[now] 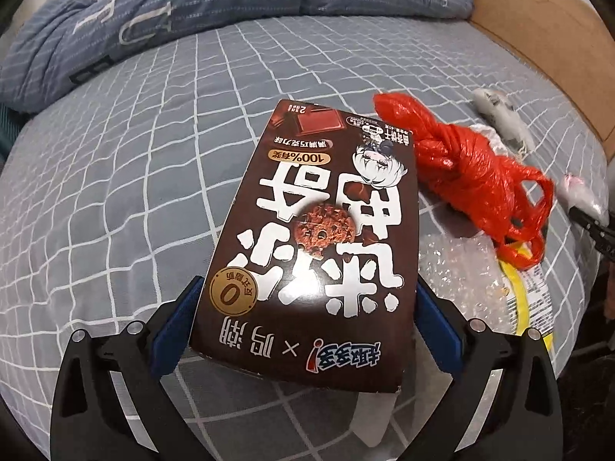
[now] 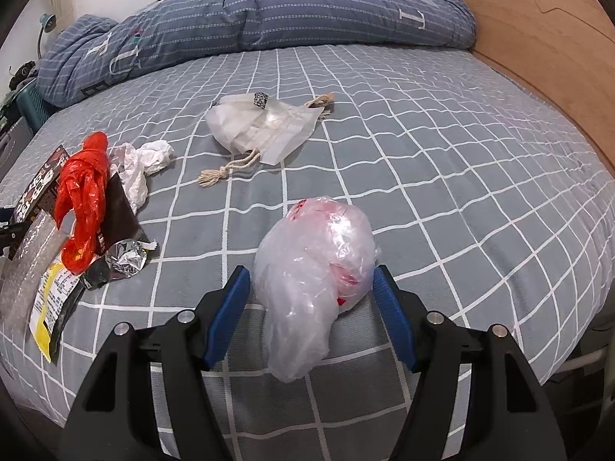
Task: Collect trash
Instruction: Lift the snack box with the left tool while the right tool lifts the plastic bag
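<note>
1. The left gripper (image 1: 303, 319) is clamped across the near end of a brown cookie box (image 1: 315, 230), one blue pad on each long edge. The grip sits at one end only, so the free end could sag or swing and knock the red plastic bag (image 1: 472, 184) just to its right.
2. The box's long axis runs straight away from the left gripper, tilted a little to the right. Its print reads upside down from here, so its top end lies nearest the pads.
3. The right gripper (image 2: 307, 315) has its jaws set apart around a crumpled clear plastic bag (image 2: 319, 269). The right pad touches the bag; whether the left pad does, I cannot tell.
4. In my judgement the film could slip out, since it is soft and bulges above the pads.
5. The clear bag's long axis points away from the right gripper, its narrow tail hanging back between the fingers.
6. Ahead of it a white drawstring pouch (image 2: 261, 126) lies on the bed (image 2: 442, 153), uncollected.
</note>
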Motion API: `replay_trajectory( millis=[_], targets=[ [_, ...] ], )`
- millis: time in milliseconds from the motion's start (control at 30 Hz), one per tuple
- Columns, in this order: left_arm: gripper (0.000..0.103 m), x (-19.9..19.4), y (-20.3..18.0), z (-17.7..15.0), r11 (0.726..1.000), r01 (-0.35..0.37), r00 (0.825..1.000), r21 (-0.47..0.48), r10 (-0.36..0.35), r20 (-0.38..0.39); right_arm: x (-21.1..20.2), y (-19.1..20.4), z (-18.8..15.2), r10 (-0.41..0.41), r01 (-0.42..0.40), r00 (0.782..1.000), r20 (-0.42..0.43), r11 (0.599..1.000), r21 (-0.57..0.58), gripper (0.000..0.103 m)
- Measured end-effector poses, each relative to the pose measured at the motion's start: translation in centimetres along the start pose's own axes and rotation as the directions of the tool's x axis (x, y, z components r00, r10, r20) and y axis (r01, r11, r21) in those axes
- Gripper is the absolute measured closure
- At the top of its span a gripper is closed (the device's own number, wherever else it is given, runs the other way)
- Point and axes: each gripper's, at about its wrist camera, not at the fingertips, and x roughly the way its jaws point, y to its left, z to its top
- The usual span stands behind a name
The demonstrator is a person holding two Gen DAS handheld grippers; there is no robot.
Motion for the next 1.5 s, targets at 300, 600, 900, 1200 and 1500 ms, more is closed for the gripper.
replay_trajectory(
  millis=[300, 600, 900, 1200, 1500],
  targets=[
    [0.008, -0.6, -0.4, -0.7, 0.998, -0.040, 0.998, -0.051, 0.041, 0.039, -0.1, -0.3, 0.2, 0.026, -0.025, 1.000, -0.018, 0.999, 0.038, 0.052],
    [0.009, -3.5, -0.6, -0.9, 0.984, -0.088, 0.987, -0.154, 0.107, 0.119, -1.8, 0.7, 0.8, 0.048, -0.048, 0.999, 0.006, 0.999, 0.018, 0.053],
    [0.009, -6.4, -0.8, -2.0, 0.970, -0.098, 0.979, -0.223, 0.135, 0.154, -4.2, 1.8, 1.3, 0.065, -0.065, 0.997, 0.040, 0.998, -0.009, 0.053],
    [0.009, -9.3, -1.4, -3.8, 0.953, -0.124, 0.966, -0.275, 0.179, 0.186, -5.9, 2.8, 0.9, 0.079, -0.077, 0.994, 0.071, 0.996, -0.035, 0.053],
    [0.009, -11.4, -3.2, -5.5, 0.945, -0.125, 0.959, -0.301, 0.194, 0.209, -7.5, 4.3, 0.2, 0.089, -0.082, 0.991, 0.102, 0.994, -0.077, 0.053]
  ],
)
